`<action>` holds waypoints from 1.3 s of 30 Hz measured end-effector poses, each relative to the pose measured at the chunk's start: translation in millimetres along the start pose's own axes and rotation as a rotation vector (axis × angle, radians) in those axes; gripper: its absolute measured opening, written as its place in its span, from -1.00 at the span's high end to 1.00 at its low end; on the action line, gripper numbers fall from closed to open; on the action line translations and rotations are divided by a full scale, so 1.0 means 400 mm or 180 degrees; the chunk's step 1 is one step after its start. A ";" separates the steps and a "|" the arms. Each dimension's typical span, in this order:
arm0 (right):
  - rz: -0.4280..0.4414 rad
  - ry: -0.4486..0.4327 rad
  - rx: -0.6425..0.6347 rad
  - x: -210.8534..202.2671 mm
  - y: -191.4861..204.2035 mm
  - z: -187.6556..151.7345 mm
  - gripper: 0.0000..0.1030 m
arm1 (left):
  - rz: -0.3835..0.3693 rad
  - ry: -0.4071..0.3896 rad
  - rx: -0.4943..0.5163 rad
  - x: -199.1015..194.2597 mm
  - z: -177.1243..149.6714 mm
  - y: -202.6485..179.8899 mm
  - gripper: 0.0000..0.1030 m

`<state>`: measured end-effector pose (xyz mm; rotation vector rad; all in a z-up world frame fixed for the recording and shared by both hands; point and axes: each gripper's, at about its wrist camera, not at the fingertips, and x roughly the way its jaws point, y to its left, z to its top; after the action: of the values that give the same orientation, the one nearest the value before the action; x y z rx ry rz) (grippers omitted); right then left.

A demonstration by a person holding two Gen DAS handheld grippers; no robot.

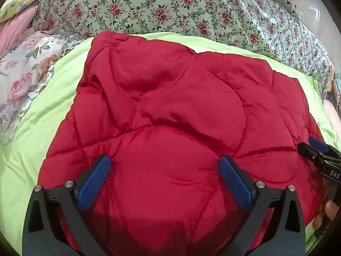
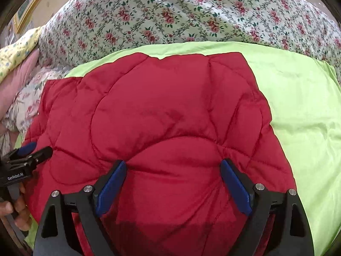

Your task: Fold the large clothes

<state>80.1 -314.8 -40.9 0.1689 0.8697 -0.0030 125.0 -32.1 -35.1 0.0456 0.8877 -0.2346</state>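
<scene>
A red quilted puffy garment [image 1: 170, 111] lies folded and spread on a lime-green sheet [image 1: 42, 115]; it also shows in the right wrist view [image 2: 162, 115]. My left gripper [image 1: 165, 164] is open, its blue pads pressing down on the near part of the garment. My right gripper [image 2: 173, 167] is open too, its pads resting on the garment's near edge. Each gripper appears in the other's view, the right one [image 1: 317, 149] at the garment's right side and the left one [image 2: 32, 149] at its left side.
The green sheet [image 2: 298, 106] lies on a bed covered with a rose-patterned cover [image 1: 170, 6]. Floral and pink pillows or bedding [image 1: 23, 68] are piled at the left. A yellow floral cloth [image 2: 17, 51] lies at the far left.
</scene>
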 end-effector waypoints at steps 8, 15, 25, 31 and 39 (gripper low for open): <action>0.0001 -0.0037 0.0004 -0.002 -0.002 -0.001 -0.75 | -0.0055 -0.0112 0.0034 -0.014 -0.010 0.006 -1.00; 0.0000 -0.0062 -0.0022 0.003 -0.005 0.002 -0.75 | 0.0077 -0.0359 0.0108 -0.070 -0.023 0.001 -1.00; -0.0007 -0.0085 -0.0017 0.007 -0.002 -0.007 -0.76 | 0.0111 -0.0196 0.0003 -0.044 -0.008 0.067 -1.00; 0.0245 -0.0351 0.0262 -0.073 -0.008 0.016 -0.79 | 0.0040 -0.0127 -0.0014 -0.029 -0.008 0.071 -1.00; 0.0013 0.0107 0.0093 0.040 -0.002 0.063 -0.80 | 0.0007 -0.0106 -0.0006 -0.019 -0.008 0.069 -1.00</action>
<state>109.5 -318.4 -37.4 0.1985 0.9033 -0.0091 124.0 -3.3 -32.8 0.0408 0.8547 -0.2320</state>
